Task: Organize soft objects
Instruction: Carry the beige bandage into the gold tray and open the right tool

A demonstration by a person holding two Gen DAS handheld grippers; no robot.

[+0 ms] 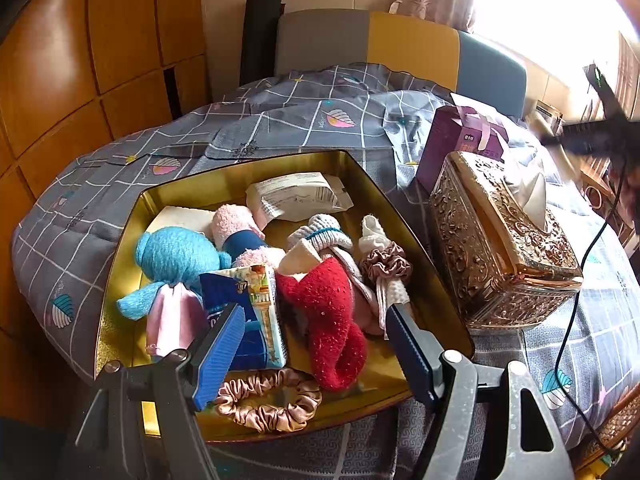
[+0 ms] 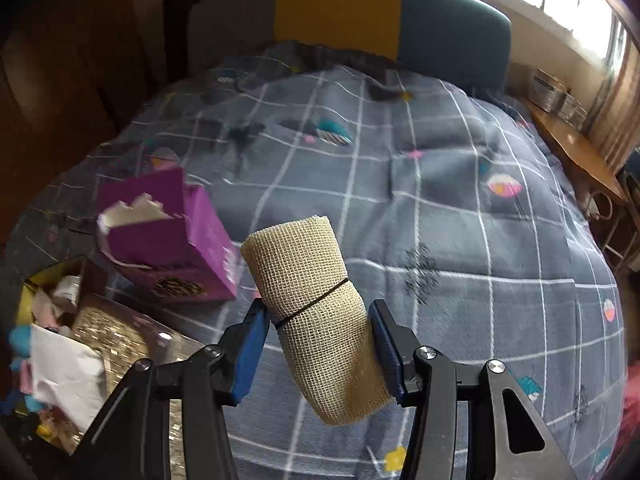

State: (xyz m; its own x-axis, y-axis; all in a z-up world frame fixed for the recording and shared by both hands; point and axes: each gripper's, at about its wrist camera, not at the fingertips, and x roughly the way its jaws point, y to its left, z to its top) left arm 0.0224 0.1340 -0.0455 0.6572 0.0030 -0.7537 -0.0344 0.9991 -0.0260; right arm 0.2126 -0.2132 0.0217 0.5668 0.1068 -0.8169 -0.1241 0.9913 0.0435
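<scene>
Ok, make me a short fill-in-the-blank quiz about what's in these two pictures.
1. The right gripper holds a roll of beige ____.
2. The red sock lies inside the gold ____.
3. The left gripper is ____ and holds nothing.
4. A white tissue sticks out of the ornate ____ box.

Missing words: mesh; tin; open; gold

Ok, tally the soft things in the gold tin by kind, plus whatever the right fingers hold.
Scrunchies: 2
Plush toys: 1
Socks: 3
Burlap roll in the right gripper: 1
Total: 7
</scene>
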